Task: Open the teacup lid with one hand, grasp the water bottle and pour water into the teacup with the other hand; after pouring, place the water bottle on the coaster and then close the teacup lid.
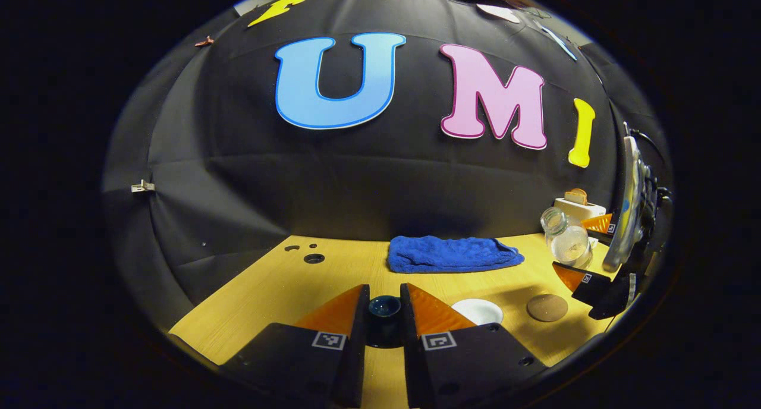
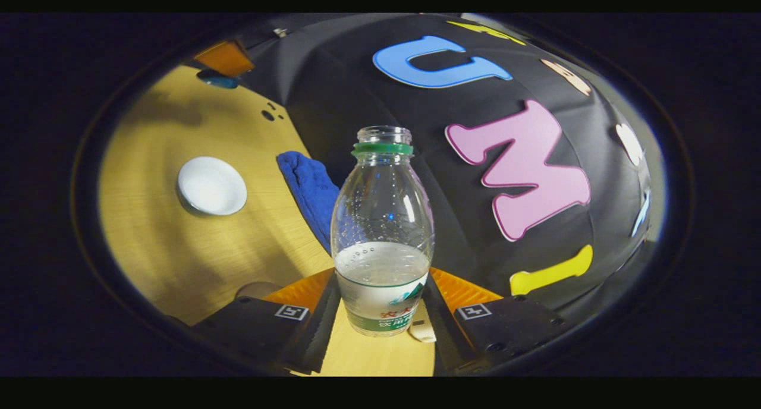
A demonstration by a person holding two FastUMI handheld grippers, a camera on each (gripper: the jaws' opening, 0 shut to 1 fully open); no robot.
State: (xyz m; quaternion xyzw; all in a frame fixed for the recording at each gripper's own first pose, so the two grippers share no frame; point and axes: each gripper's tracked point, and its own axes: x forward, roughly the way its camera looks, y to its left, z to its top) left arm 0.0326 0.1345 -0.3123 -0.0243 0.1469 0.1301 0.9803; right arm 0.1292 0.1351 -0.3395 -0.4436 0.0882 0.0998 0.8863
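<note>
Behind everything hangs the black cloth wall of the booth, and below it lies a light wooden table (image 1: 333,266) with a few round holes near its far left corner. In the left gripper view, the left gripper (image 1: 384,314) is clenched on a dark blue teacup lid (image 1: 384,307), both fingers pressing its sides; the lower part of the lid is hidden between them. Just to the right of it sits the white teacup (image 1: 477,311), open, partly cut off by the right finger, so its inside is hard to judge. Near it lies the round brown coaster (image 1: 547,307), bare, and farther back a folded blue towel (image 1: 452,254). At the right edge, the right gripper (image 1: 585,251) carries the water bottle (image 1: 568,239) tilted above the table; a small white toaster (image 1: 579,207) stands behind, half covered. In the right gripper view, both fingers of this gripper press the labelled lower part of the bottle, which has no cap and is less than half full.
</note>
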